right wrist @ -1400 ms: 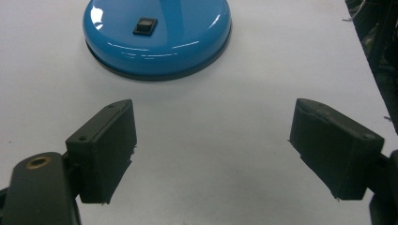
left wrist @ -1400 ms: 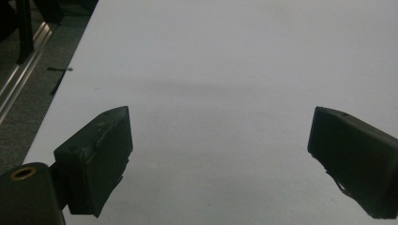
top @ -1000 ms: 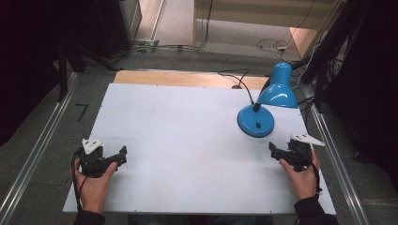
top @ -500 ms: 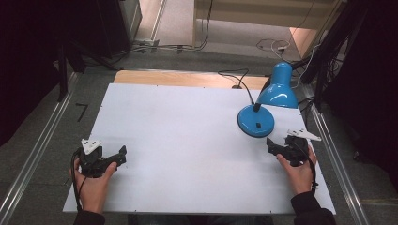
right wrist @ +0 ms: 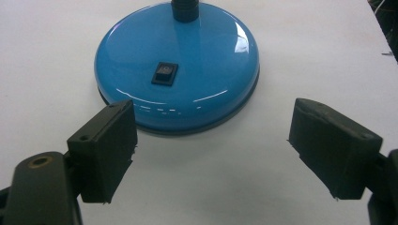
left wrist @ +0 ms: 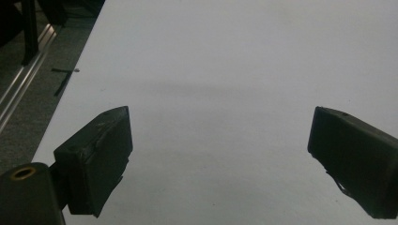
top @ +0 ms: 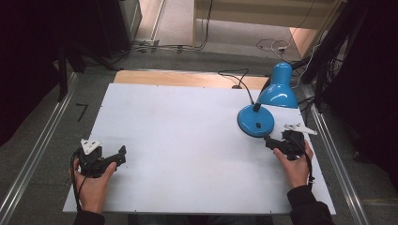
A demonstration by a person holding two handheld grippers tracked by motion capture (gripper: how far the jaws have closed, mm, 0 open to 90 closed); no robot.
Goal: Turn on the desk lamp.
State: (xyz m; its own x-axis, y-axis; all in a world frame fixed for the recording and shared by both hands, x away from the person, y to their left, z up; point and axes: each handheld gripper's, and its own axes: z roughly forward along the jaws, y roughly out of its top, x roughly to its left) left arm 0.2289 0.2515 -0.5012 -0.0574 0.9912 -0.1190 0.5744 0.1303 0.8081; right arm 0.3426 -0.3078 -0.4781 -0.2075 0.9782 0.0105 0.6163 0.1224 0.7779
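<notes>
A blue desk lamp stands at the right of the white table [top: 187, 131]: round base [top: 256, 121] with a black rocker switch [right wrist: 164, 73], shade [top: 278, 89] bent down behind it. My right gripper [top: 268, 141] is open, just in front and right of the base, jaws pointing at it, nothing between them. In the right gripper view the lamp base [right wrist: 178, 65] lies just beyond the right gripper [right wrist: 213, 147]. My left gripper [top: 122, 154] is open near the table's front left, held over bare white surface, as the left gripper [left wrist: 220, 154] view confirms.
A black cable [top: 237, 79] runs from the lamp over the wooden strip [top: 178, 78] at the table's far edge. Metal rails [top: 33, 154] flank the table on both sides. Dark stands and cables crowd the floor beyond.
My right gripper has moved forward and left toward the lamp base. The left gripper has barely shifted.
</notes>
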